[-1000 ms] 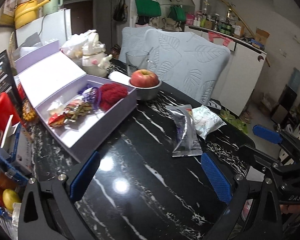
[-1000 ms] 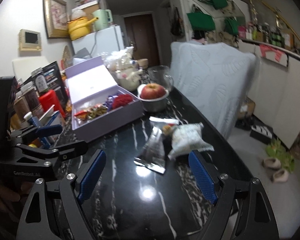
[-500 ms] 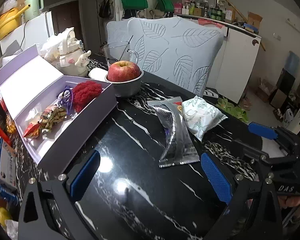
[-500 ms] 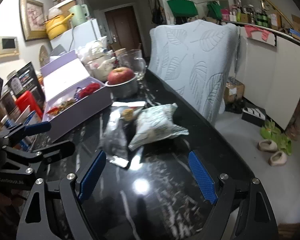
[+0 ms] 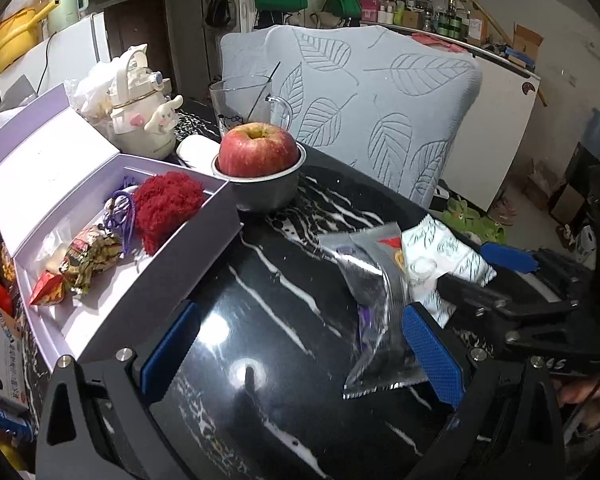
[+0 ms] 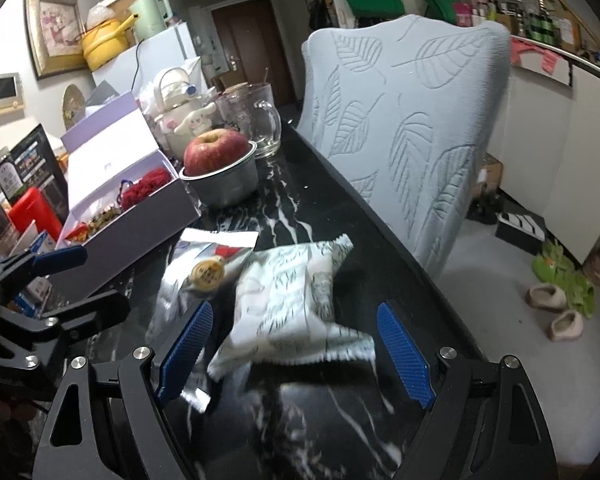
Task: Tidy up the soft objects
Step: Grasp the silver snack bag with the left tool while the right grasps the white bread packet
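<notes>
A white leaf-print snack bag (image 6: 296, 296) lies on the black marble table (image 6: 340, 420), overlapping a silver foil bag (image 6: 198, 270). My right gripper (image 6: 296, 352) is open with its jaws on either side of the white bag's near end. My left gripper (image 5: 300, 348) is open above bare table, its right pad (image 5: 434, 354) beside the silver bag (image 5: 376, 312). The white bag (image 5: 440, 256) shows beyond it, partly hidden by my right gripper. An open lilac box (image 5: 116, 264) holds a red fluffy item (image 5: 166, 204), a purple cord and wrapped snacks (image 5: 88, 258).
An apple in a metal bowl (image 5: 260, 176) stands beside the box, with a glass jug (image 5: 246, 102) and a white character kettle (image 5: 140, 120) behind. A leaf-pattern chair back (image 6: 404, 120) lines the table's far edge. Boxes and clutter (image 6: 28, 208) sit left.
Both grippers moved forward toward the bags. My right gripper now straddles the white bag's near end; the left sits closer to the silver bag and the lilac box.
</notes>
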Action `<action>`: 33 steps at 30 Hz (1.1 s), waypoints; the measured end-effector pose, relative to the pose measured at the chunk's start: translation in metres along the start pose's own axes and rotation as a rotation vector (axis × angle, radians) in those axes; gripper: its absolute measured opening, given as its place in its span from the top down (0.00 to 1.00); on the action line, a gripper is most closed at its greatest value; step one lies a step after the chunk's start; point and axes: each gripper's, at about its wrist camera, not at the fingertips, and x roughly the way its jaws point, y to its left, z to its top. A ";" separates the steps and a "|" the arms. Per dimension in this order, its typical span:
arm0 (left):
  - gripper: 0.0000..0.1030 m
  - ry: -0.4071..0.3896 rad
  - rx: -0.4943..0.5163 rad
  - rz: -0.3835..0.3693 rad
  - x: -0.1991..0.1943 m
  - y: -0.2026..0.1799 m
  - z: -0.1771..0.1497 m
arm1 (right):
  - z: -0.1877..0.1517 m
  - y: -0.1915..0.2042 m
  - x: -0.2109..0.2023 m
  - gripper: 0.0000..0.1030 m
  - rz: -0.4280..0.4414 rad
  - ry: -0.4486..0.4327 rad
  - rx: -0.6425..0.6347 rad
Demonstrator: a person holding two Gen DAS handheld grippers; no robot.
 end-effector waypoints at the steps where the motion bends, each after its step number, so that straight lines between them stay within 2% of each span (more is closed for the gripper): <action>1: 0.00 -0.002 -0.004 -0.007 0.001 0.001 0.002 | 0.002 0.000 0.004 0.17 0.007 0.007 -0.002; 4: 0.00 -0.008 0.001 -0.019 0.007 -0.002 0.005 | 0.004 -0.003 0.013 0.18 0.034 0.023 -0.001; 6: 0.00 -0.001 0.017 -0.012 0.013 -0.006 0.006 | 0.004 -0.006 0.017 0.23 0.031 0.038 -0.002; 8: 0.00 0.008 0.012 -0.033 0.016 -0.009 0.007 | 0.003 -0.009 0.019 0.31 0.044 0.057 0.001; 11: 0.00 0.020 -0.002 -0.066 0.021 -0.012 0.008 | -0.001 -0.016 0.016 0.35 0.084 0.053 0.021; 18: 0.00 0.049 -0.001 -0.123 0.034 -0.025 0.008 | -0.009 -0.032 0.000 0.36 0.090 0.053 0.055; 24: 0.01 0.090 0.017 -0.110 0.053 -0.030 0.008 | -0.016 -0.042 -0.014 0.36 0.067 0.054 0.068; 27: 0.21 0.106 -0.018 -0.143 0.059 -0.030 0.006 | -0.020 -0.046 -0.018 0.36 0.062 0.054 0.081; 29: 0.43 0.126 -0.020 -0.144 0.063 -0.032 0.004 | -0.023 -0.049 -0.021 0.36 0.061 0.050 0.090; 32: 0.63 0.146 -0.034 -0.173 0.066 -0.033 0.000 | -0.025 -0.049 -0.022 0.37 0.064 0.049 0.097; 33: 0.65 0.152 -0.040 -0.178 0.066 -0.033 0.000 | -0.026 -0.048 -0.023 0.38 0.067 0.050 0.098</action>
